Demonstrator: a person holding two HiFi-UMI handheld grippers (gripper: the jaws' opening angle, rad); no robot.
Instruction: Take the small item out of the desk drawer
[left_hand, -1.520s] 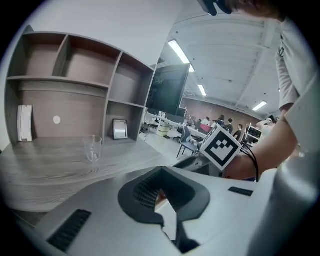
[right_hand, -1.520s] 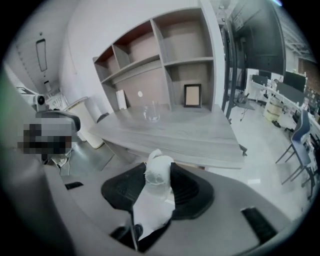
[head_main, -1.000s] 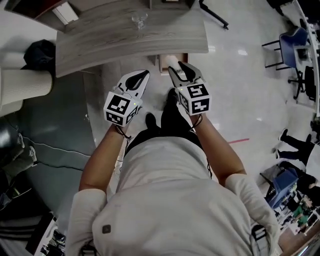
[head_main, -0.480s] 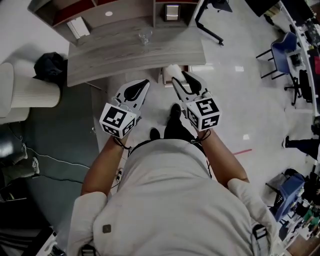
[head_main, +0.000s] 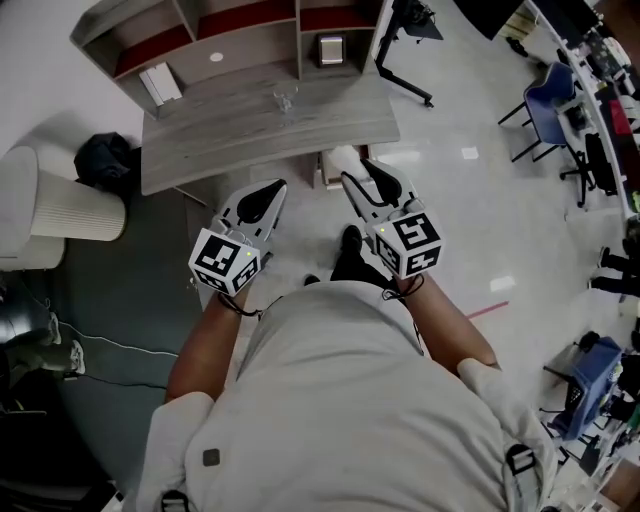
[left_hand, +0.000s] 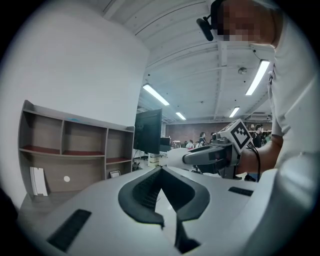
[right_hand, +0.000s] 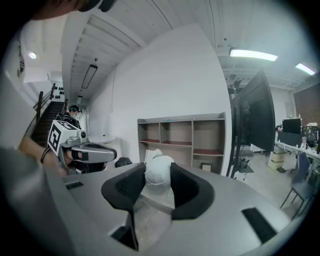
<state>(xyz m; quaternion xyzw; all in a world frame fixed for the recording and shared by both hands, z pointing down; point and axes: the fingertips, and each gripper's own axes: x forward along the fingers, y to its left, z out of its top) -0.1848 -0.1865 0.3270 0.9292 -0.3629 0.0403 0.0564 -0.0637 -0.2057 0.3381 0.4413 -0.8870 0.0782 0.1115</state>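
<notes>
Right tool (head_main: 358, 172) clenched on small white rounded item (head_main: 343, 158), pads at either side, held out of drawer, just before tabletop (head_main: 230, 125) front edge. Left tool (head_main: 268, 190) alongside: jaws together, empty. Shelf unit (head_main: 240, 35) behind.

Left gripper (head_main: 268, 194) shut (empty) — right gripper (head_main: 363, 177) clamped.

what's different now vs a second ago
Both the left gripper and the right gripper have lifted and drawn back from the desk. The head view has pulled back too and now takes in the whole shelf unit. Nothing was grasped or released. Unchanged: the right gripper stays clamped on the white item, the left stays shut and empty, and the glass has not moved.
</notes>
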